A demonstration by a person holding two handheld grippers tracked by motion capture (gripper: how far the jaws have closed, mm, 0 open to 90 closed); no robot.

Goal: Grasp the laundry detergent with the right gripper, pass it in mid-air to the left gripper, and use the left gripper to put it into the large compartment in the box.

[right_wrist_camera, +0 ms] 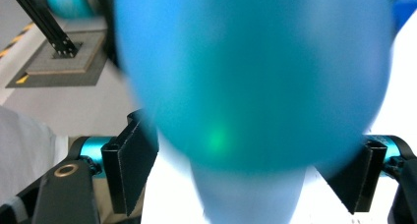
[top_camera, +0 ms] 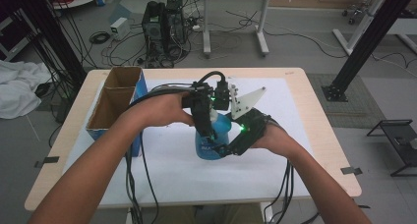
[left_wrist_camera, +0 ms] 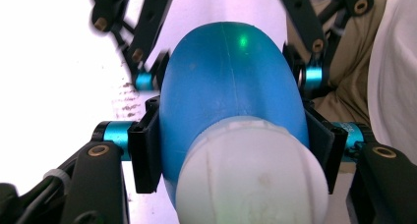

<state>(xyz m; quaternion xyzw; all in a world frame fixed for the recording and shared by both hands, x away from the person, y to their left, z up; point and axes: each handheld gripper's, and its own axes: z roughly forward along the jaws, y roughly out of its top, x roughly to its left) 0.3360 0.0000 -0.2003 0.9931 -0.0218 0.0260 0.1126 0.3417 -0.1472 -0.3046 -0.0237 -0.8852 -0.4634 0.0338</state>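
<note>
Count on table: 1 blue bottle (top_camera: 212, 144) with 1 white cap (left_wrist_camera: 251, 177), 1 open cardboard box (top_camera: 116, 99), 1 white mat (top_camera: 177, 175). 2 grippers: left gripper (top_camera: 206, 130), right gripper (top_camera: 227, 149), each with 2 black jaws, held by 2 hands. Floor beyond: 1 computer tower (top_camera: 164, 27), 1 second table (top_camera: 236, 17).

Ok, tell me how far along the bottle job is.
Done: both hand-held grippers are on the blue bottle, which stands on the white mat. In hand: left hand-held gripper clamps below the white cap; right hand-held gripper grips the body. Left: the next move isn't evident.
</note>
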